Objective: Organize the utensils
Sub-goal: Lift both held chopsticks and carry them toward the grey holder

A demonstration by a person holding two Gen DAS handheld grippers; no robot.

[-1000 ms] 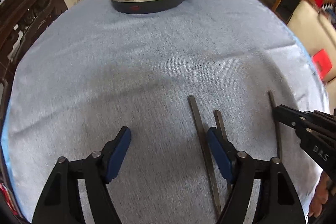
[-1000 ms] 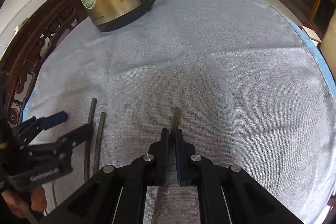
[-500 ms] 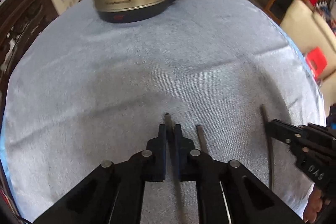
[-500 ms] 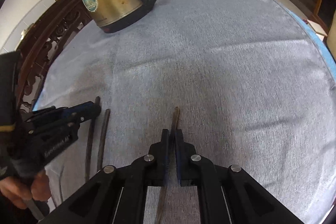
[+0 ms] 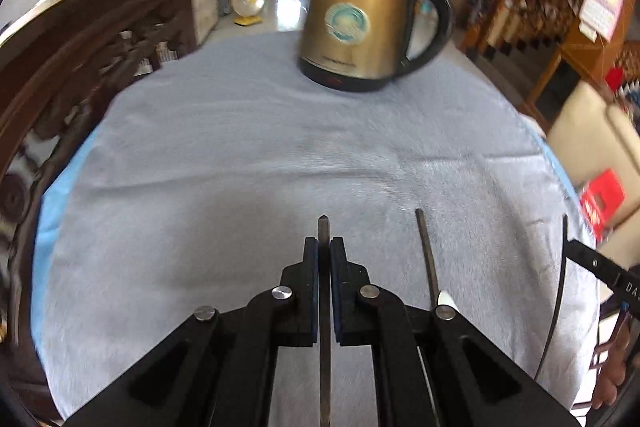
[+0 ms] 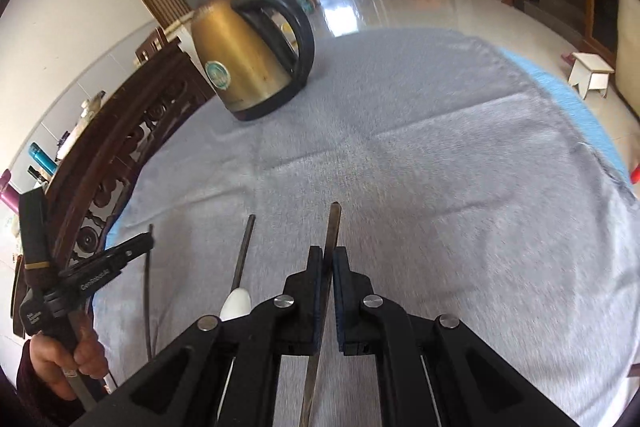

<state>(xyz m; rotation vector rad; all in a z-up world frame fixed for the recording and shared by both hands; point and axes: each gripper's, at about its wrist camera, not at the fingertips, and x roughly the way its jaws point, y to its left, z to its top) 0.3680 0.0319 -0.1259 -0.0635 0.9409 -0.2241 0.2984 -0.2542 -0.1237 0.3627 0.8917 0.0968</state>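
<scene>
A second ago the left claw (image 5: 325,247) stood spread over the table (image 5: 240,167) with two utensils lying by its right finger. Half a second ago it had closed on one, and now it is pressed together on that dark flat utensil (image 5: 323,225), whose tip pokes out just past the fingers. The right claw (image 6: 327,255) has been pinching a second flat utensil (image 6: 334,223) the whole time. Both cameras now look higher, taking in the whole kettle (image 5: 360,27) and the room behind it. This suggests both claws are raising their utensils off the grey cloth, though the views do not show clearly whether the far ends are clear of it. A third utensil (image 5: 425,251), dark with a white part near its lower end, lies on the cloth between the two claws, untouched. With one piece in each claw, the sorting looks only just begun.

The kettle carries a round teal-and-white sticker; the small line of print under it is too blurred to read. The left claw's side reads something like "GenRobot.AI" in the right view. The right claw shows only the letters "DA".
</scene>
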